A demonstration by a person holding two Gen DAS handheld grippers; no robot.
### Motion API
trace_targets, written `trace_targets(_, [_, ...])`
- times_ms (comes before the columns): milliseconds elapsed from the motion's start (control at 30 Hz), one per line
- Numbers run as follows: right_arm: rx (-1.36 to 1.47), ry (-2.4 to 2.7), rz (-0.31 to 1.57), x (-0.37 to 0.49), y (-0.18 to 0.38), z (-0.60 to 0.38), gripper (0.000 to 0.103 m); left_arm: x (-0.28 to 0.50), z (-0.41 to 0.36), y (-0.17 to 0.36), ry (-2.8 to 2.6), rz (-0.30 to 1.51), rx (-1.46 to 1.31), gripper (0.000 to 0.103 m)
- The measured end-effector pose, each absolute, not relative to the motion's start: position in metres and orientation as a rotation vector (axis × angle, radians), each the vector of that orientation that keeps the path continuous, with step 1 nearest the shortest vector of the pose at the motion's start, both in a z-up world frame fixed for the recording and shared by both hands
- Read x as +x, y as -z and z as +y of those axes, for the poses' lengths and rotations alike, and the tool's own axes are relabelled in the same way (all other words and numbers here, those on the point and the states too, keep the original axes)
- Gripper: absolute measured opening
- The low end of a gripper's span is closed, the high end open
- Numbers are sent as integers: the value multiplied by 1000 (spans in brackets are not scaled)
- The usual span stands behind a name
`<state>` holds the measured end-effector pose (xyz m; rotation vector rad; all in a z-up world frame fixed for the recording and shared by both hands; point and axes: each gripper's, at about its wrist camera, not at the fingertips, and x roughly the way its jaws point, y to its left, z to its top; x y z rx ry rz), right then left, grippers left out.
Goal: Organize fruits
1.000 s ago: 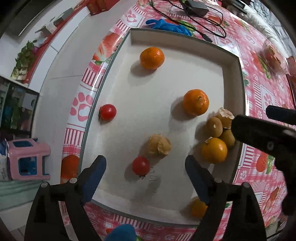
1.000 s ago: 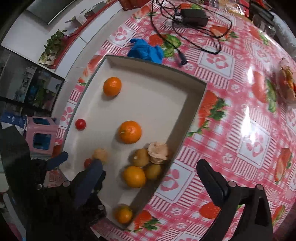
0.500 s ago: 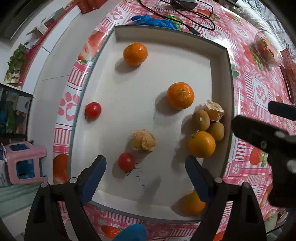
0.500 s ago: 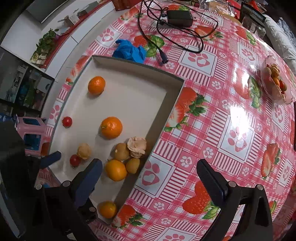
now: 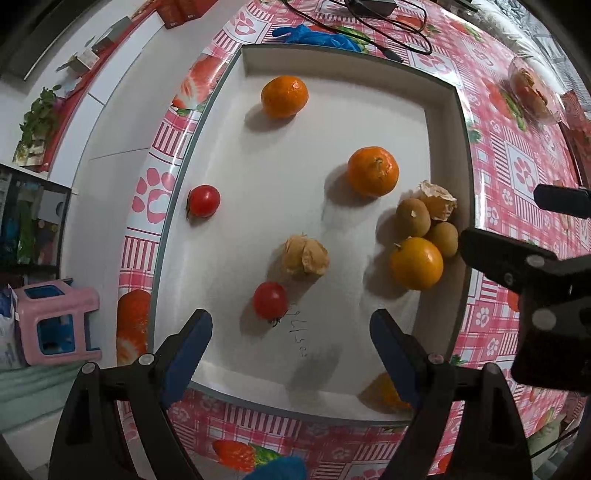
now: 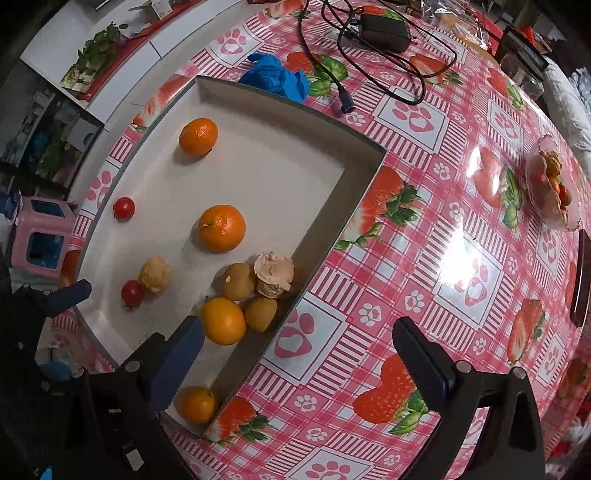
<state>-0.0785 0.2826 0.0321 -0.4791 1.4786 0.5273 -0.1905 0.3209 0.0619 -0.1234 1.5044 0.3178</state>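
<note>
A shallow white tray (image 5: 448,122) (image 6: 325,206) holds several fruits: oranges (image 5: 373,170) (image 6: 221,228), two cherry tomatoes (image 5: 270,300) (image 5: 203,201), two kiwis (image 5: 413,217), and husked fruits (image 5: 306,255). A cluster of orange (image 5: 416,263), kiwis and a husk lies by the tray's right wall. My left gripper (image 5: 291,343) is open and empty above the tray's near edge, close to the near tomato. My right gripper (image 6: 297,350) is open and empty over the tray's near right wall. A small orange (image 6: 195,404) sits in the near corner.
A glass bowl with fruit (image 6: 552,188) stands at the far right of the strawberry-pattern tablecloth (image 6: 443,258). A blue glove (image 6: 275,79) and a black cable with adapter (image 6: 384,27) lie beyond the tray. A pink stool (image 5: 55,325) stands on the floor at left.
Both grippers have drawn back and shifted, so the tray and fruit sit differently in view. The fruits have not moved. Both grippers stay open.
</note>
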Motion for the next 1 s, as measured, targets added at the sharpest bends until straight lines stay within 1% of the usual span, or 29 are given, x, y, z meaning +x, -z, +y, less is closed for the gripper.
trace_targets(1000, [-504,-560,1505,-81,-22,290,102,-187,318,-67,-292,1507,-125,90])
